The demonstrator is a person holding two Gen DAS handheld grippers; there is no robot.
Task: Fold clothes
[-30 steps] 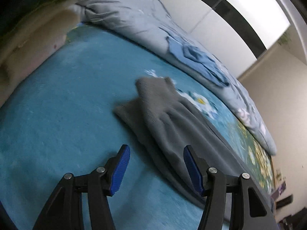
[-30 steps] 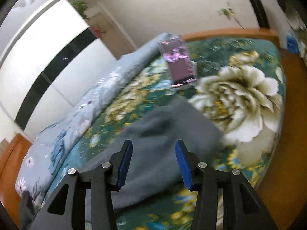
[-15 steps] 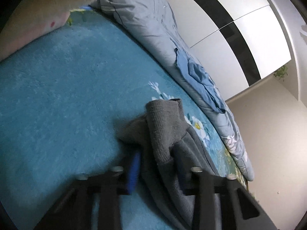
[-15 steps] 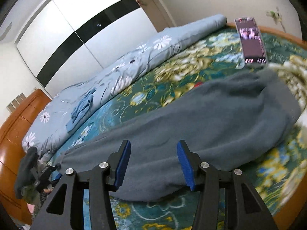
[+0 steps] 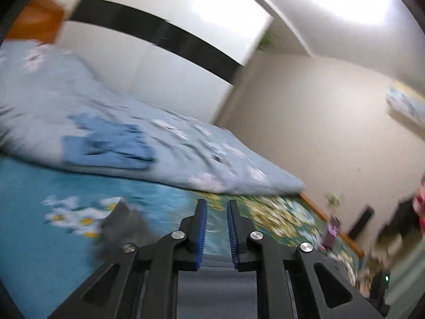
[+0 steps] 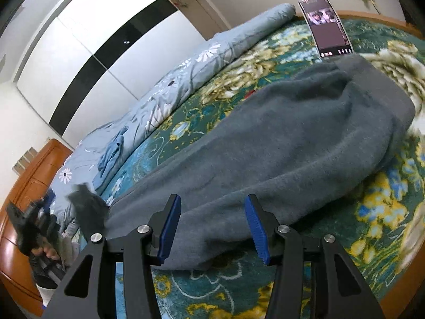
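Observation:
A long grey fleece garment (image 6: 279, 143) lies across the floral bed cover. In the right wrist view my right gripper (image 6: 212, 226) is open and empty, its blue pads on either side of the garment's near edge. At far left in that view the garment's end (image 6: 87, 212) is lifted off the bed by my left gripper (image 6: 39, 228). In the blurred left wrist view my left gripper (image 5: 215, 228) has its jaws nearly closed, grey cloth (image 5: 122, 228) hangs beside and under them.
A pale blue floral duvet (image 6: 212, 53) lies rolled along the far side of the bed, with a blue garment (image 6: 111, 154) on it. A phone (image 6: 326, 24) with a lit screen lies by the garment's far end. A wooden headboard (image 6: 32, 170) stands at left.
My left gripper closed on the garment's end and swung up, lifting it off the bed. My right gripper moved closer to the garment's near edge and stayed open.

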